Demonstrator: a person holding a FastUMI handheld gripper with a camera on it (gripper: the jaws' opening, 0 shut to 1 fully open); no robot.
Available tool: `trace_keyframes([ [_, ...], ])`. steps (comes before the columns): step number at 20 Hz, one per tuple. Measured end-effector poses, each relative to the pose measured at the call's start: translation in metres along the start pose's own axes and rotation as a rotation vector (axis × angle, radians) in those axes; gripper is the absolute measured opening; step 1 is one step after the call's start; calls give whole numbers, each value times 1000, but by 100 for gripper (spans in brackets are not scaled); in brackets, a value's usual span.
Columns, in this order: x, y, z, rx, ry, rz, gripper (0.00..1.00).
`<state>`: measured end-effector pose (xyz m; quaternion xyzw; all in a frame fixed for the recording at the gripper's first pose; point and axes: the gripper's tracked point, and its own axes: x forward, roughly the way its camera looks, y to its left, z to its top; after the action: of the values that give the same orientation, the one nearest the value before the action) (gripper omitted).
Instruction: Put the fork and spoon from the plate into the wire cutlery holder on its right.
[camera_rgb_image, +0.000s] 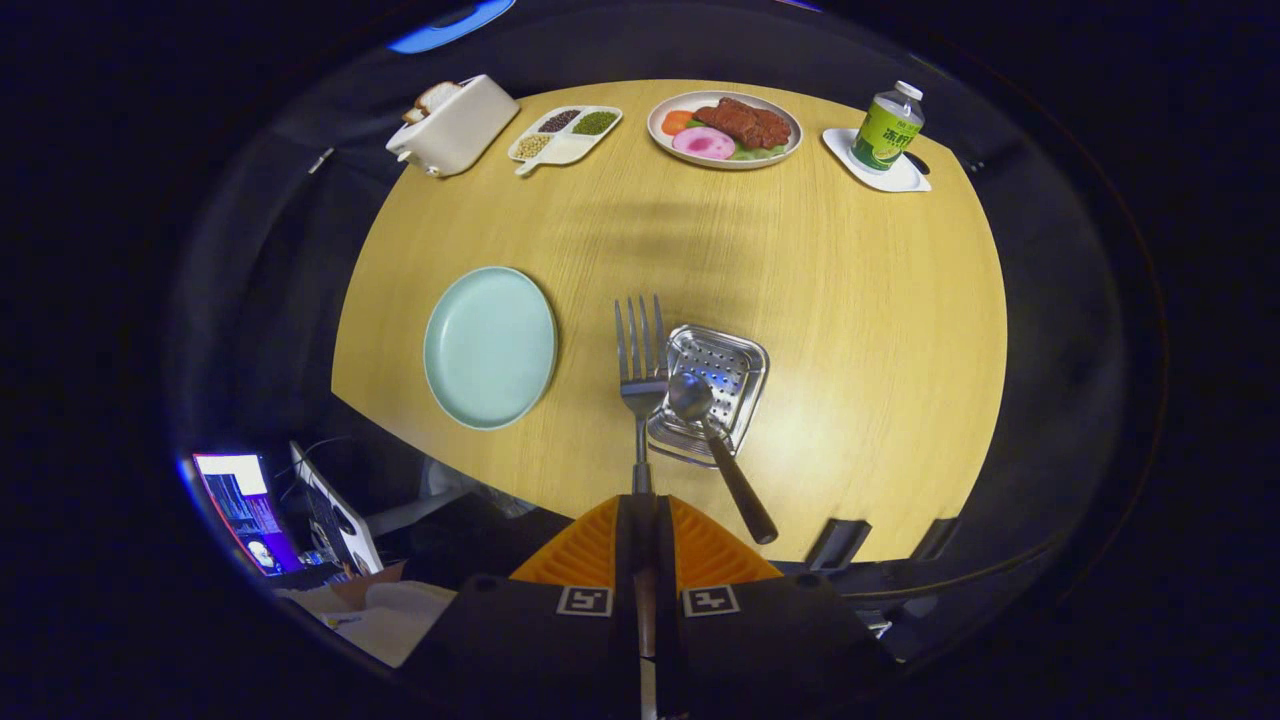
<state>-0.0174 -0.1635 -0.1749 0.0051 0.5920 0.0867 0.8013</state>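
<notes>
gripper view | gripper (640, 500) clamped on fork (640, 370) handle, tines up at frame ctr | spoon (715, 440) leans in wire holder (712, 390) just R of fork | plate (490, 345) bare, L | toaster (455, 125), food plate (724, 130), bottle (888, 127) along top

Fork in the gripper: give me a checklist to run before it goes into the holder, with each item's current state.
1. Grip: gripper fingers closed on the fork handle. Ok.
2. Fork orientation: tines point away from the fingers, handle held between them. Ok.
3. Fork over the cutlery holder: tines sit beside its left edge, not above the opening. Not ok.
4. Spoon: bowl already in the holder, handle sticking out toward the fingers. Ok.
5. Plate: bare, no cutlery left. Ok.
6. Fork's height above the table: cannot tell.
</notes>
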Motion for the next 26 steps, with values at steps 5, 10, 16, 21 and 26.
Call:
trace_keyframes([
  [5, 13, -16, -14, -17, 139, -19, 11],
  [10, 26, -16, -21, -10, 229, -23, 11],
  [16, 41, -23, -18, 53, 270, -37, 11],
  [21, 47, -22, -9, 71, 262, -46, 13],
  [26, 40, -18, 3, 47, 182, -23, 32],
])
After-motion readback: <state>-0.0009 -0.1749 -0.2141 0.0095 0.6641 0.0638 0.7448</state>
